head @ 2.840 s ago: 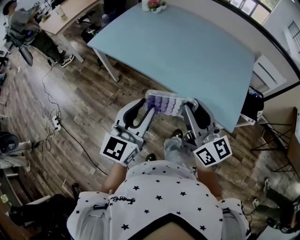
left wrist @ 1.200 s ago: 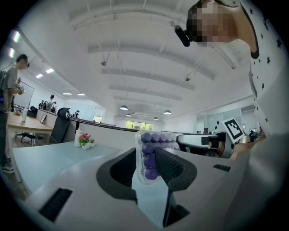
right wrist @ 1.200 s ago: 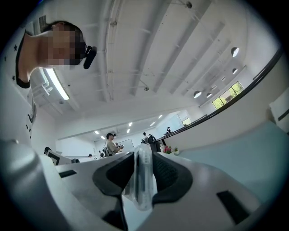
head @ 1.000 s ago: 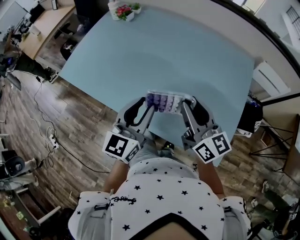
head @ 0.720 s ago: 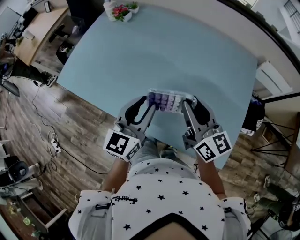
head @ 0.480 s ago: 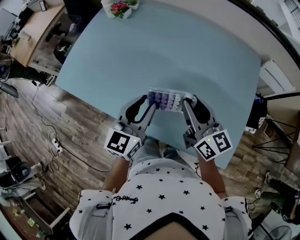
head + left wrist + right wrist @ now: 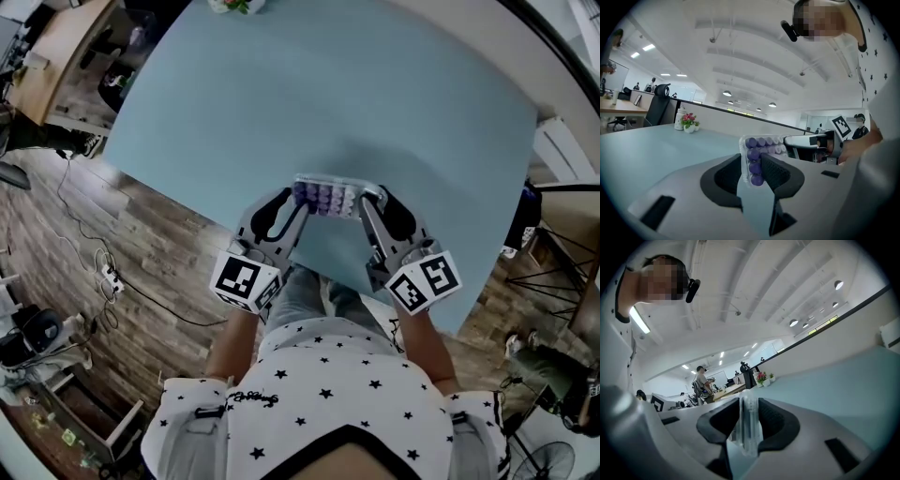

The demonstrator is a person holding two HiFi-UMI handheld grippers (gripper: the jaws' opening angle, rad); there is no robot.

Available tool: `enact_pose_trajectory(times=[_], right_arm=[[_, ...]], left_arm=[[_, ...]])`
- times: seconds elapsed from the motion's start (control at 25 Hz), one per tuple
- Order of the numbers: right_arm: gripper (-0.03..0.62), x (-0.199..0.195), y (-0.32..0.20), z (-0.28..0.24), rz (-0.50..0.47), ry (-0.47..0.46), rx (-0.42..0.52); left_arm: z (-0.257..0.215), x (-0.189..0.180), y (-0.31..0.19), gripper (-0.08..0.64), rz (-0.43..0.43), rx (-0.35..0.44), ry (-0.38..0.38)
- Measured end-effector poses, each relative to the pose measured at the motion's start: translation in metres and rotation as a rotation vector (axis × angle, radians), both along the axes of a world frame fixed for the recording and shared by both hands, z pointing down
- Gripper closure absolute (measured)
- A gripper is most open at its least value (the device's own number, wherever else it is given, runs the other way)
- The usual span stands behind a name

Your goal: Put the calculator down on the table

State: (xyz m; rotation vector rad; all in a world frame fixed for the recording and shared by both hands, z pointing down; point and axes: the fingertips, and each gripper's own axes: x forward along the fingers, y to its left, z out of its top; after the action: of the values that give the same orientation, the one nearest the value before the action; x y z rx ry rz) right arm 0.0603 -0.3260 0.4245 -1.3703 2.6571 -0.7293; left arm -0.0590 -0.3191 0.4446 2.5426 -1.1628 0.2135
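Blue table (image 7: 375, 84) beneath calculator (image 7: 324, 198), left claw (image 7: 298, 200) and right claw (image 7: 362, 202) tight on its ends, flowerpot (image 7: 688, 123) well apart

— What carries things here?
— A pale blue table (image 7: 375, 103), standing on a wood-plank floor (image 7: 178, 234).
— Anything lying on it?
— A small flower pot (image 7: 689, 124) at its far edge, with a white container (image 7: 680, 119) just beside it.

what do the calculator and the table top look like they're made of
calculator: seems clear glossy plastic, its edge looks see-through in the right gripper view; the round purple keys may be plastic or rubber, can't tell. table: matte pale blue top, maybe laminate or painted board; no grain shows.
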Motion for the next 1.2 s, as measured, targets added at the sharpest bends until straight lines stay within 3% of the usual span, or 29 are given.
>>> enact_pose_trajectory(times=[0.84, 1.2], right_arm=[[0.471, -0.019, 0.005, 0.078, -0.010, 0.068, -0.173], [0.469, -0.024, 0.005, 0.096, -0.011, 0.075, -0.214]], left_arm=[[0.081, -0.018, 0.009, 0.417, 0.013, -0.184, -0.022], [0.097, -0.022, 0.009, 0.417, 0.013, -0.226, -0.057]])
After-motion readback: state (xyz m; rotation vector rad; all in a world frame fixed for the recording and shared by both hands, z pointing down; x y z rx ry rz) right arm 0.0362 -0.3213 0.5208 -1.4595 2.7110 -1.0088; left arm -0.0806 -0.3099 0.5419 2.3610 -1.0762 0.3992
